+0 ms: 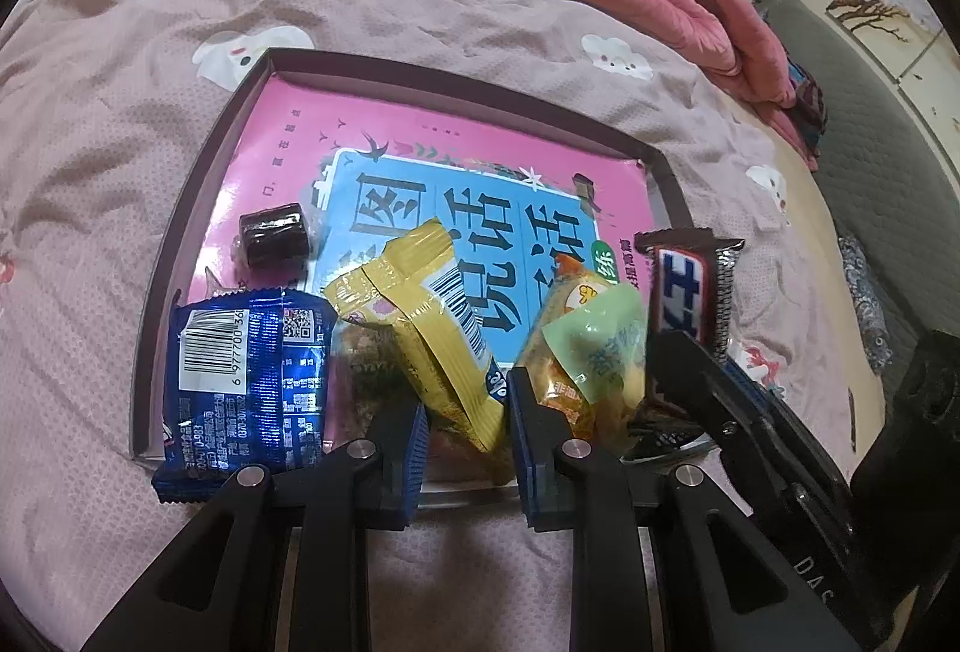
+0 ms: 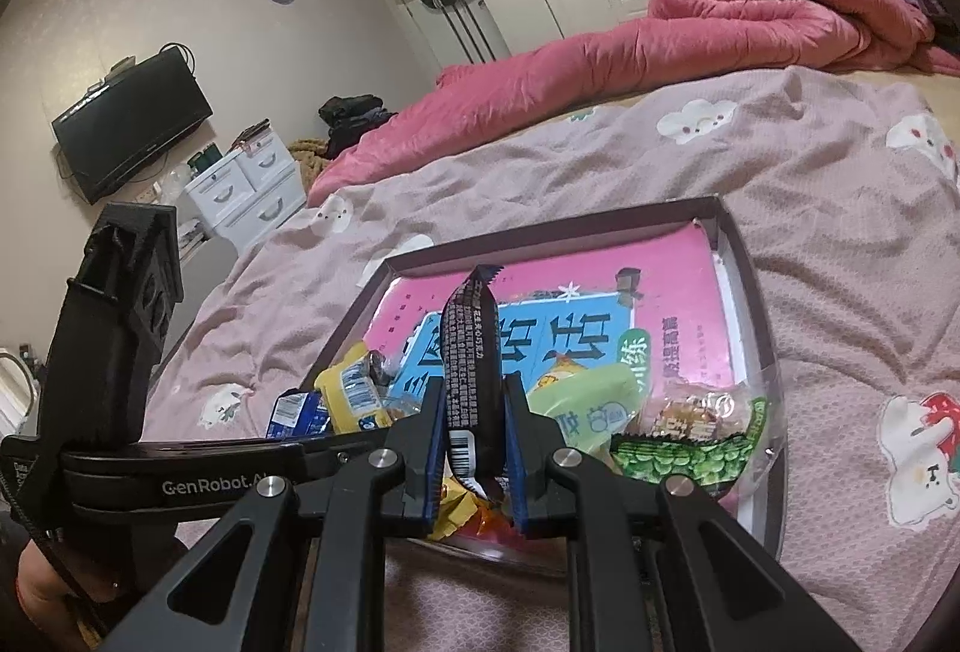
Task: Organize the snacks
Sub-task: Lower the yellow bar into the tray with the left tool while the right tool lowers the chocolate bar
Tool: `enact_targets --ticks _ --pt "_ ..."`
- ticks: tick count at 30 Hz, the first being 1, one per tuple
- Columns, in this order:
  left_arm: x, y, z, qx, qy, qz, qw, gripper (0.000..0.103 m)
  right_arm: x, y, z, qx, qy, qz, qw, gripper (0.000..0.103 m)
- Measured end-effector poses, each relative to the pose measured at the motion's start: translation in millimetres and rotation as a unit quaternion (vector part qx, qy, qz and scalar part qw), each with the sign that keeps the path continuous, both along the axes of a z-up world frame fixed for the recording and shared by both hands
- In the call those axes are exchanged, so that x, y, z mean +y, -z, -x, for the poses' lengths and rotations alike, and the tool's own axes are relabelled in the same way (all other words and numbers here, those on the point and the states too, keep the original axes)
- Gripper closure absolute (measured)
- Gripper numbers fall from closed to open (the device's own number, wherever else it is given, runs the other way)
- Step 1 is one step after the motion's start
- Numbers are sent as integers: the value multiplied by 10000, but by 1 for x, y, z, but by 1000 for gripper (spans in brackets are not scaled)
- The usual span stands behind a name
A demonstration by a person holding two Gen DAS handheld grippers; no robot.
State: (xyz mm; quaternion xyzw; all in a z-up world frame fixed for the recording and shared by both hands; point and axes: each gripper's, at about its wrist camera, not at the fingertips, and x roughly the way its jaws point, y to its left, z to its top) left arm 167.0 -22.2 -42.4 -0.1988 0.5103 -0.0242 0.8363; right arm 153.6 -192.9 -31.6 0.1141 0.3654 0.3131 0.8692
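Note:
A shallow dark-rimmed tray (image 1: pixel 180 208) lies on the bed, lined with a pink and blue printed sheet. My left gripper (image 1: pixel 468 448) is shut on the lower end of a yellow snack packet (image 1: pixel 420 304), which stands tilted over the tray's near edge. My right gripper (image 2: pixel 474 466) is shut on a dark brown chocolate bar (image 2: pixel 471 352) held upright above the tray; the same chocolate bar (image 1: pixel 690 286) shows at the right in the left wrist view. In the tray lie a blue foil packet (image 1: pixel 252 376), a small dark wrapped candy (image 1: pixel 273 235) and an orange and green packet (image 1: pixel 594 346).
A green pea packet (image 2: pixel 690 454) and other small snacks crowd the tray's near right corner (image 2: pixel 771 472). A rolled pink quilt (image 2: pixel 690 28) lies along the far side of the bed. White drawers (image 2: pixel 240 196) and a wall television (image 2: pixel 132 130) stand beyond the bed.

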Motion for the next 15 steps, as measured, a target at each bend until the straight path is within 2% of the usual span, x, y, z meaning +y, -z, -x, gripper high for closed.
enact_targets --ticks 15 --pt "-1 0 -4 65 9 -110 9999 76 9 9 -7 87 -104 119 9998 85"
